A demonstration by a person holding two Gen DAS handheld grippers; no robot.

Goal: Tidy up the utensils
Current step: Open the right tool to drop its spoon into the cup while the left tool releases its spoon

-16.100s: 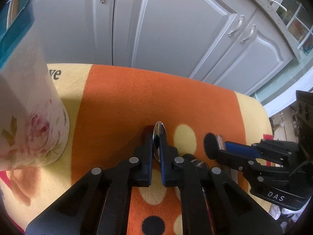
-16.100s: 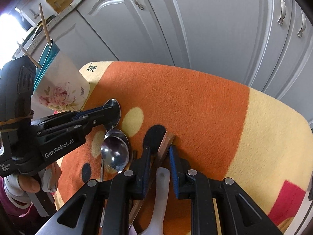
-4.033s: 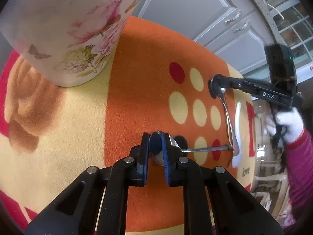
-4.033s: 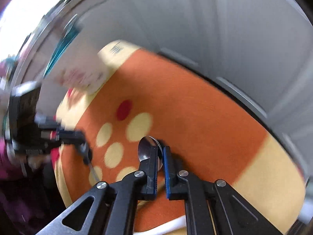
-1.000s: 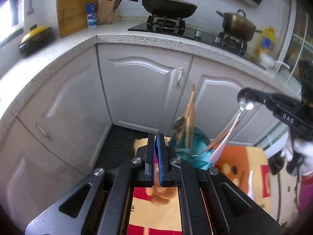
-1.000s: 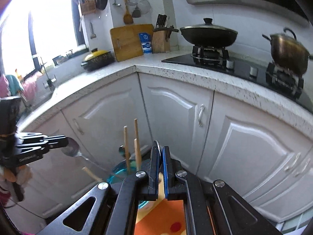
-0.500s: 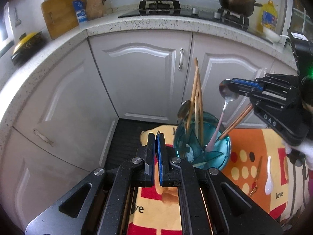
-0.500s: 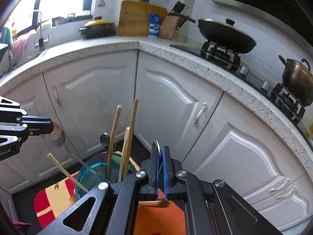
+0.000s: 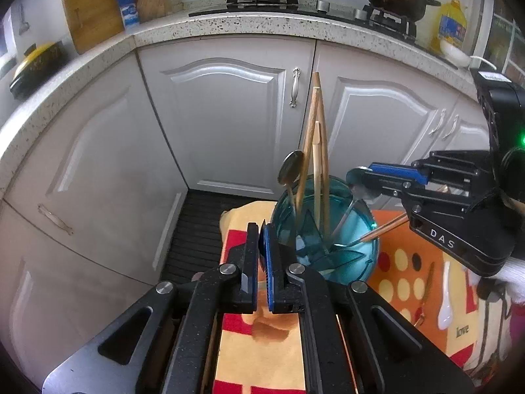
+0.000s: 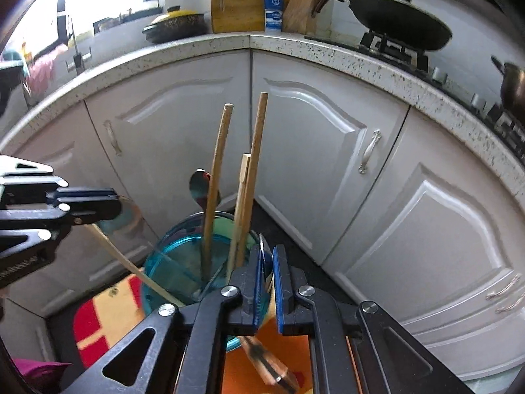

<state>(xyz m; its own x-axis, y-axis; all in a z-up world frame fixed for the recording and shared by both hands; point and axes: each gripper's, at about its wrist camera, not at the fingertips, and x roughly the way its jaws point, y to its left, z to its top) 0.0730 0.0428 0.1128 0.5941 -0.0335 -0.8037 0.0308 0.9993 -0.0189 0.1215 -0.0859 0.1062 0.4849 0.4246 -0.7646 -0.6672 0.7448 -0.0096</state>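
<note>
A teal-rimmed utensil holder [image 9: 347, 246] stands on the orange and yellow mat [image 9: 262, 354], with wooden chopsticks [image 9: 316, 151] and a metal spoon [image 9: 290, 170] upright in it. My left gripper [image 9: 261, 233] is shut on a metal spoon, seen edge-on, just left of the holder's rim. My right gripper [image 10: 267, 256] is shut on a metal spoon [image 9: 356, 177] whose handle reaches down into the holder [image 10: 177, 262]. The right gripper [image 9: 361, 180] hangs over the holder's right rim. The left gripper [image 10: 111, 208] also shows in the right wrist view.
A white ceramic spoon [image 9: 446, 295] and a brown utensil [image 9: 426, 282] lie on the mat right of the holder. White cabinet doors [image 9: 223, 124] stand behind, under a speckled counter [image 9: 229, 26] with stove, pots and cutting board. A dark ribbed floor mat [image 9: 193, 229] lies at the cabinets.
Both grippers have come lower and closer to the holder. The right gripper's spoon has sunk so its handle is inside the holder. The left gripper's spoon is now beside the rim.
</note>
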